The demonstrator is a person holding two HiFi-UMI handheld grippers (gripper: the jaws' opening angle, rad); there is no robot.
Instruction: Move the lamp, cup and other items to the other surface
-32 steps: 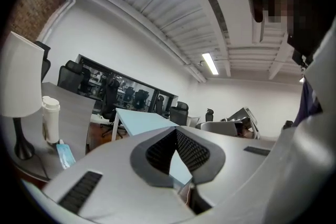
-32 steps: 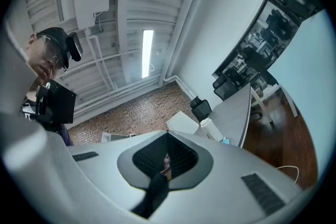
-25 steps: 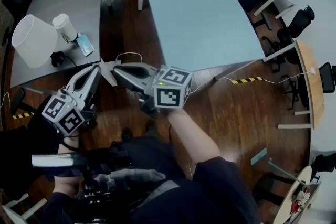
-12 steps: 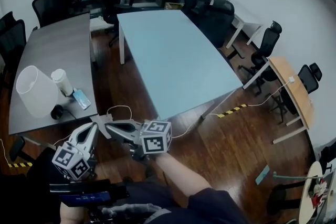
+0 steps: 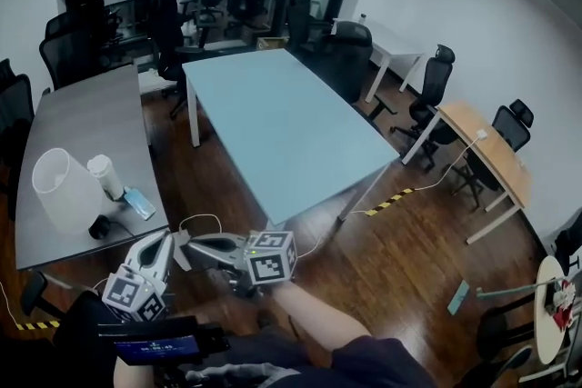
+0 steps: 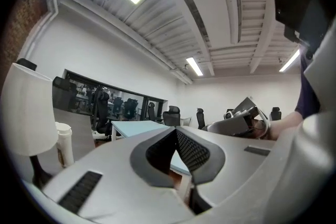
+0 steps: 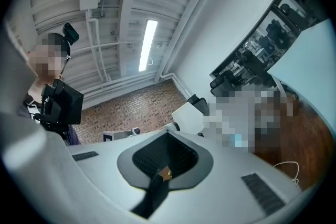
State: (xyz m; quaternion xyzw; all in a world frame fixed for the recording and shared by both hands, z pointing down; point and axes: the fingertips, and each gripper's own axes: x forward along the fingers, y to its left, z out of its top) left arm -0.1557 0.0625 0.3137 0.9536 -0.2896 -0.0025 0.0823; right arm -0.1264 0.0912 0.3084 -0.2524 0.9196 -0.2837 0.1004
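Grey counter on the left of the office carries all the stuff. The white-shaded lamp is near its front edge, the white lidded cup is just beside the shade, and a small blue packet lies next to the cup. The pale blue counter stands across a strip of wooden floor.

I've got both tools low in front of me, pointing level, short of the grey counter's near edge. The left hand-held gripper aims up at the lamp, jaws pressed together on nothing. The right hand-held gripper angles leftward across my body on a bare forearm. Its jaws are also closed and empty, tip close to the left one's.
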